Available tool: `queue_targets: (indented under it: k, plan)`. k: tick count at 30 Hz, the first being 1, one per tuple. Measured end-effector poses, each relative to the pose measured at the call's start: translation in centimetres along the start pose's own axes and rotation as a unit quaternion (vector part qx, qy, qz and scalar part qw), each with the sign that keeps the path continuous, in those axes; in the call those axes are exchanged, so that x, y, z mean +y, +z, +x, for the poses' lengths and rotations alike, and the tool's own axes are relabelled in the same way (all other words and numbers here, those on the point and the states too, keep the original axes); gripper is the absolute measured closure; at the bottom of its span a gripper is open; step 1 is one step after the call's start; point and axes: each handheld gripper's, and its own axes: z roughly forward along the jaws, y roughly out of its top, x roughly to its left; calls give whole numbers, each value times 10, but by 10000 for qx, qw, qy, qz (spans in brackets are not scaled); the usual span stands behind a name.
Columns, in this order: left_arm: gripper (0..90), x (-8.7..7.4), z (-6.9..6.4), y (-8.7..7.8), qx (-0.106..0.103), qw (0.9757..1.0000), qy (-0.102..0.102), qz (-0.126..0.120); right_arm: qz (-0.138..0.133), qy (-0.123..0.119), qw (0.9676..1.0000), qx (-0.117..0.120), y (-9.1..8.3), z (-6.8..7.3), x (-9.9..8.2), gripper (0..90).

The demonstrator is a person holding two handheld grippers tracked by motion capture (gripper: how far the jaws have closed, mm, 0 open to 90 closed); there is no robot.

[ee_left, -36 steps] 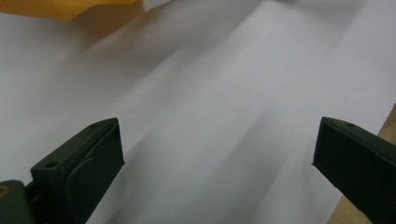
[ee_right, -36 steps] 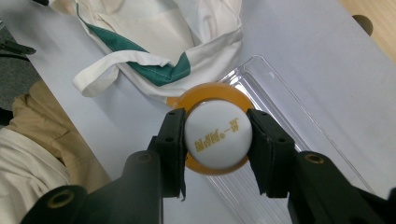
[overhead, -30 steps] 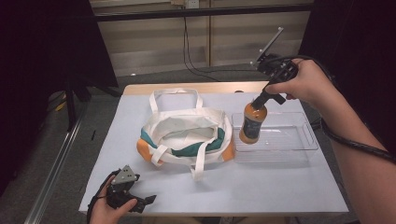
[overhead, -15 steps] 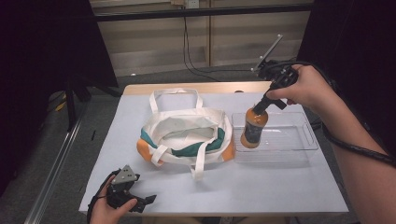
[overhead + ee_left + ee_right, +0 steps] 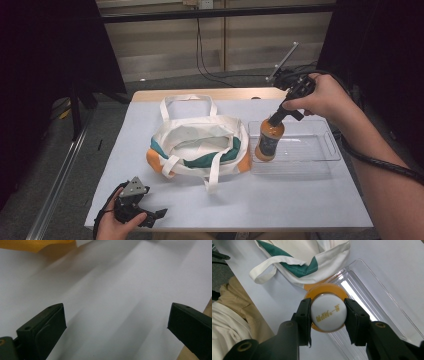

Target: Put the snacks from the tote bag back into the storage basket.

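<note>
Resting at the counter's [image 5: 300, 200] near edge, well short of the tote bag [image 5: 200, 145], the left claw [image 5: 115, 320] gapes empty. Beyond the bag's right side, the right claw [image 5: 327, 315] clamps the bottle [image 5: 269, 140] by its cap inside the clear tray [image 5: 320, 155]; release apparently remains.

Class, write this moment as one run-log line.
right gripper: shut on bottle cap | bottle: upright in clear tray | left gripper: open, near table edge | tote bag: beside tray
</note>
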Motion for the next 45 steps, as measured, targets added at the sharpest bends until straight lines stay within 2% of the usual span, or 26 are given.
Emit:
queue_targets:
  k: [7,29,45]
  plan:
    - [14,0,0,0,5,10000,-5,-15,50,47,10000,32,6,1,0,606]
    - [13,0,0,1,-26,10000,-34,-10,125,-138,9998,-7,19,5,2,606]
    - [14,-1,0,2,-51,10000,-56,-31,173,-151,9997,-4,26,6,3,606]
